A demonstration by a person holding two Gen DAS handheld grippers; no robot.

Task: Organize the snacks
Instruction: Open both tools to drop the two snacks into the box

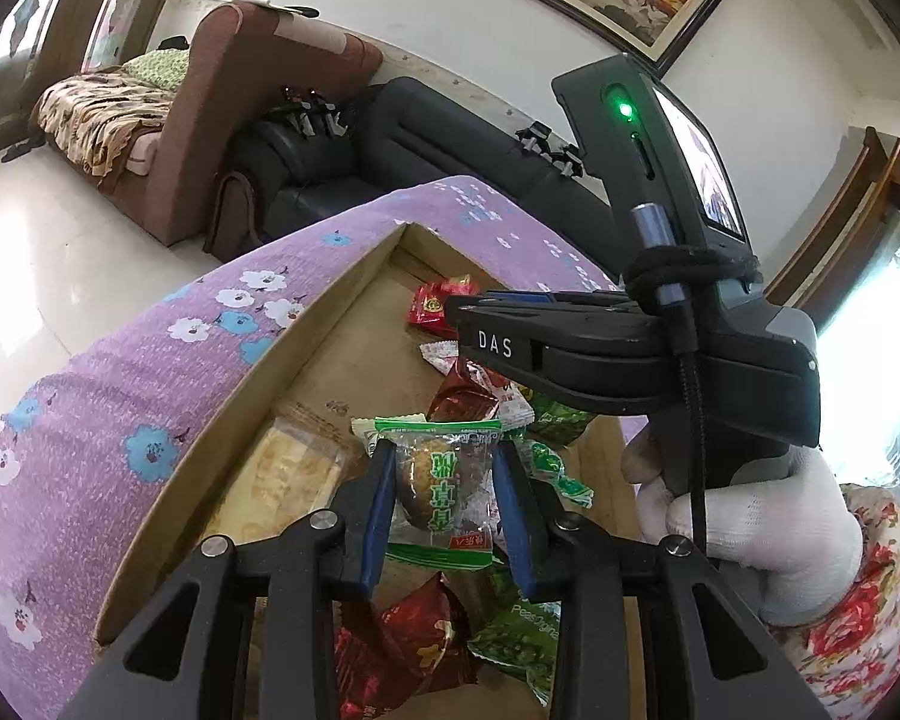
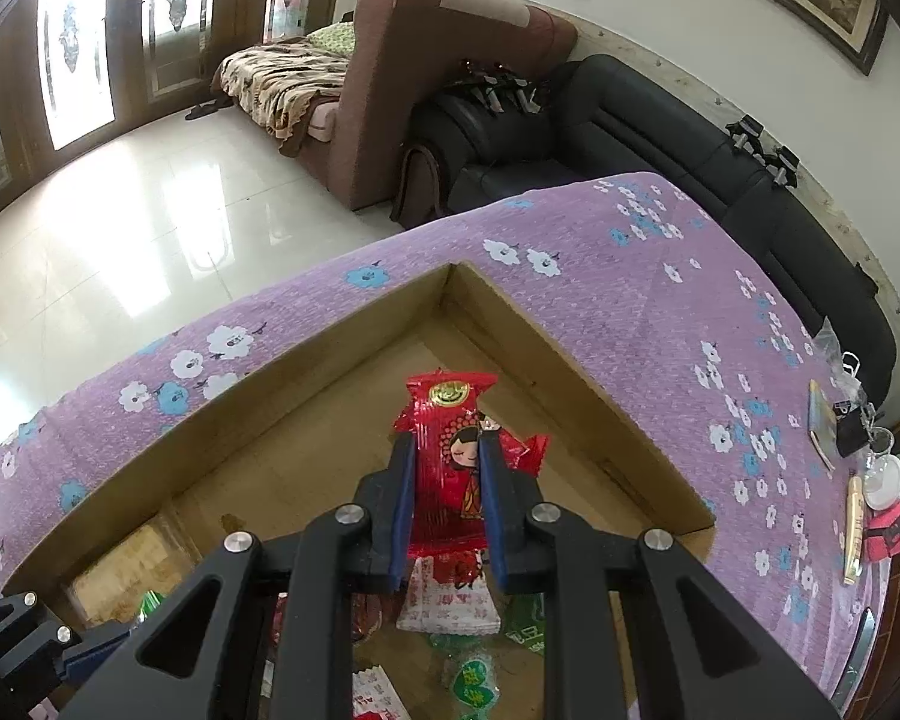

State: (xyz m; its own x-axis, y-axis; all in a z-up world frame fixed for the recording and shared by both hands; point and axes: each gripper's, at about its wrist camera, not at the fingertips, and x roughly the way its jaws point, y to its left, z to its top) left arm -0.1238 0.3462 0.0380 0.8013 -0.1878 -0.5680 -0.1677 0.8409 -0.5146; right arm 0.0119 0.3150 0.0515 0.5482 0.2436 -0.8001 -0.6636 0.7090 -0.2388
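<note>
A shallow cardboard box (image 1: 306, 330) sits on a purple flowered tablecloth (image 1: 120, 420) and holds a pile of wrapped snacks (image 1: 498, 408) in red, green and white. My left gripper (image 1: 444, 474) is shut on a clear, green-edged packet (image 1: 441, 480) with a brown pastry inside, held just above the pile. My right gripper (image 2: 447, 456) is shut on a red candy wrapper (image 2: 450, 468) printed with a cartoon girl, over the box's (image 2: 342, 330) bare far corner. In the left wrist view a white-gloved hand (image 1: 768, 534) holds the right gripper (image 1: 456, 318) beyond the pile.
A pale biscuit packet (image 1: 294, 468) lies against the box's left wall. On the cloth (image 2: 630, 276) to the right lie a black binder clip (image 2: 849, 420), a white round object (image 2: 885, 480) and a red box (image 2: 894, 528). A brown sofa (image 2: 438, 60) and a black sofa (image 2: 660, 120) stand behind the table.
</note>
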